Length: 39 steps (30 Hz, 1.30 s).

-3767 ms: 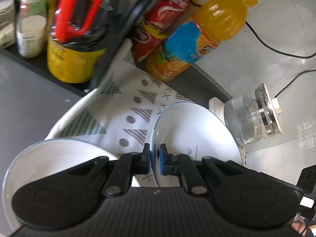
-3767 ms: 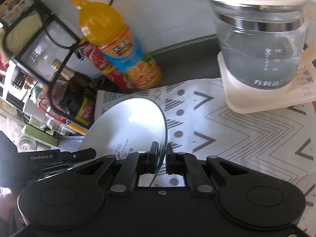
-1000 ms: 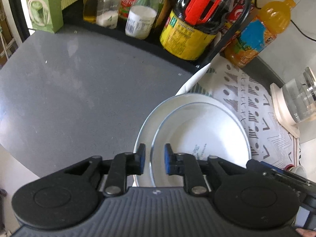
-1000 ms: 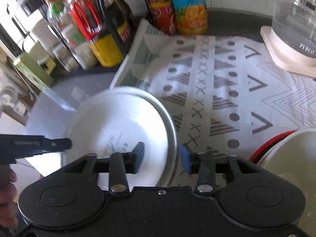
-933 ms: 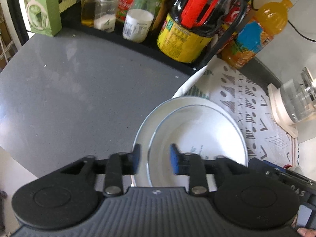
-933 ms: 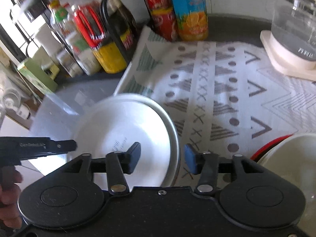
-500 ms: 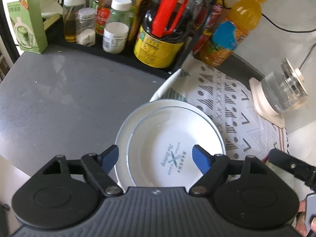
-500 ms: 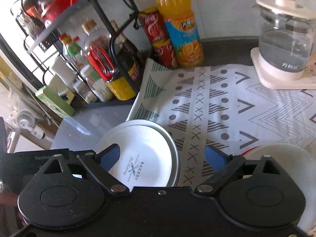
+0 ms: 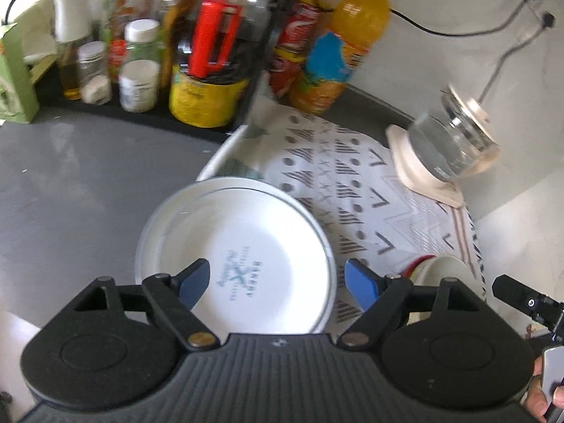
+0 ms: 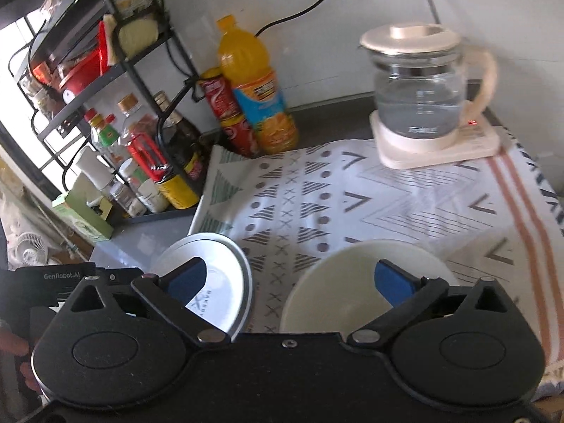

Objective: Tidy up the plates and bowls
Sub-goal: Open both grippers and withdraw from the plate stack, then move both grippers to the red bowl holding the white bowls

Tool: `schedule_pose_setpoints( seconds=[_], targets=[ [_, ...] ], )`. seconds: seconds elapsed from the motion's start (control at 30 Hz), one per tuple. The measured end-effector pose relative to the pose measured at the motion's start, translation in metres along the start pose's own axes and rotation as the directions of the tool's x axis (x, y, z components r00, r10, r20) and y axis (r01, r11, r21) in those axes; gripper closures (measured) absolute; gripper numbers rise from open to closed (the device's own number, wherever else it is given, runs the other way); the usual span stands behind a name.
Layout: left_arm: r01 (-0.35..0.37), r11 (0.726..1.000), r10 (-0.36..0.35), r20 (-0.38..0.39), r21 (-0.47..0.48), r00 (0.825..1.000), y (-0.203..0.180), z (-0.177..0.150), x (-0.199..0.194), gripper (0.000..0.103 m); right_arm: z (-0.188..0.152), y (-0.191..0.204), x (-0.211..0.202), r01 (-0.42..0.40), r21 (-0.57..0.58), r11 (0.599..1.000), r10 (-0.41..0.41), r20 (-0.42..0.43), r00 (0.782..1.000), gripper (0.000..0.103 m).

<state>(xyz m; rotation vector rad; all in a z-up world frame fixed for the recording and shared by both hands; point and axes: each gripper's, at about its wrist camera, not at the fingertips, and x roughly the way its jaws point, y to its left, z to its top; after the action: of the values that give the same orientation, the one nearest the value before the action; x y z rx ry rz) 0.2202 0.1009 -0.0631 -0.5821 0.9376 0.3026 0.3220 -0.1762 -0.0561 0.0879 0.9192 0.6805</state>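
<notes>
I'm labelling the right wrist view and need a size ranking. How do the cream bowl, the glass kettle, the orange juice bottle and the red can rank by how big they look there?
1. cream bowl, though it lies nearest the camera, which enlarges it
2. glass kettle
3. orange juice bottle
4. red can

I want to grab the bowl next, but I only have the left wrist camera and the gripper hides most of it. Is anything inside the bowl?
Observer: No. In the right wrist view the cream round bowl looks empty.
Operator: Is the other gripper holding it?
Observer: No. The right gripper is open. Its jaws have just been opening, and nothing is pinched between them. The bowl lies below.
Operator: Is the kettle on?
Observer: I can't say for sure, but a small red light glows on the base of the glass kettle with a cream lid.
</notes>
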Motion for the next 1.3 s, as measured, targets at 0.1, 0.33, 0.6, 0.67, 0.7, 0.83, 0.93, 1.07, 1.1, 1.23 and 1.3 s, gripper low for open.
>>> schedule_pose_setpoints(
  seconds=[0.1,0.33,0.6,0.67,0.7,0.83,0.93,1.07,1.1,1.23,1.3],
  targets=[
    [0.021,0.999,-0.021,-0.007,0.032,1.000,-0.018,0.000,0.006,0.016,-0.004,-0.011,-0.010,0.020,0.027,0.999,-0.021,0.015,1.000,0.000],
    [0.076,0.992,-0.073,-0.035,0.099,0.997,-0.060,-0.003,0.020,0.013,-0.016,-0.038,-0.032,0.078,0.068,0.995,-0.082,0.068,0.994,0.000],
    [0.119,0.983,-0.110,-0.071,0.142,0.991,-0.097,-0.008,0.035,0.013,-0.025,-0.072,-0.048,0.137,0.139,0.981,-0.152,0.106,0.983,0.000],
    [0.132,0.982,-0.121,-0.086,0.137,0.989,-0.103,-0.009,0.041,0.013,-0.027,-0.080,-0.050,0.134,0.162,0.978,-0.151,0.099,0.984,0.000],
    [0.132,0.982,-0.120,-0.093,0.134,0.988,-0.105,-0.009,0.043,0.013,-0.028,-0.084,-0.050,0.130,0.172,0.976,-0.147,0.092,0.985,0.000],
    [0.145,0.979,-0.130,-0.111,0.142,0.985,-0.115,-0.013,0.056,0.013,-0.033,-0.095,-0.047,0.119,0.207,0.971,-0.135,0.062,0.989,0.001],
    [0.152,0.978,-0.134,-0.131,0.140,0.982,-0.121,-0.014,0.066,0.014,-0.038,-0.102,-0.043,0.109,0.236,0.966,-0.121,0.036,0.992,0.001],
    [0.166,0.977,-0.142,-0.170,0.137,0.975,-0.126,-0.017,0.081,0.016,-0.046,-0.113,-0.034,0.108,0.278,0.955,-0.110,-0.009,0.994,0.016],
    [0.171,0.976,-0.146,-0.178,0.136,0.973,-0.126,-0.018,0.085,0.016,-0.048,-0.115,-0.030,0.108,0.289,0.951,-0.106,-0.022,0.994,0.018],
    [0.155,0.979,-0.126,-0.201,0.132,0.971,-0.126,-0.021,0.100,0.020,-0.056,-0.124,-0.016,0.103,0.335,0.937,-0.091,-0.053,0.994,0.025],
    [0.151,0.981,-0.122,-0.225,0.119,0.967,-0.124,-0.023,0.109,0.027,-0.059,-0.128,-0.009,0.113,0.355,0.928,-0.093,-0.071,0.993,0.029]
  ],
)
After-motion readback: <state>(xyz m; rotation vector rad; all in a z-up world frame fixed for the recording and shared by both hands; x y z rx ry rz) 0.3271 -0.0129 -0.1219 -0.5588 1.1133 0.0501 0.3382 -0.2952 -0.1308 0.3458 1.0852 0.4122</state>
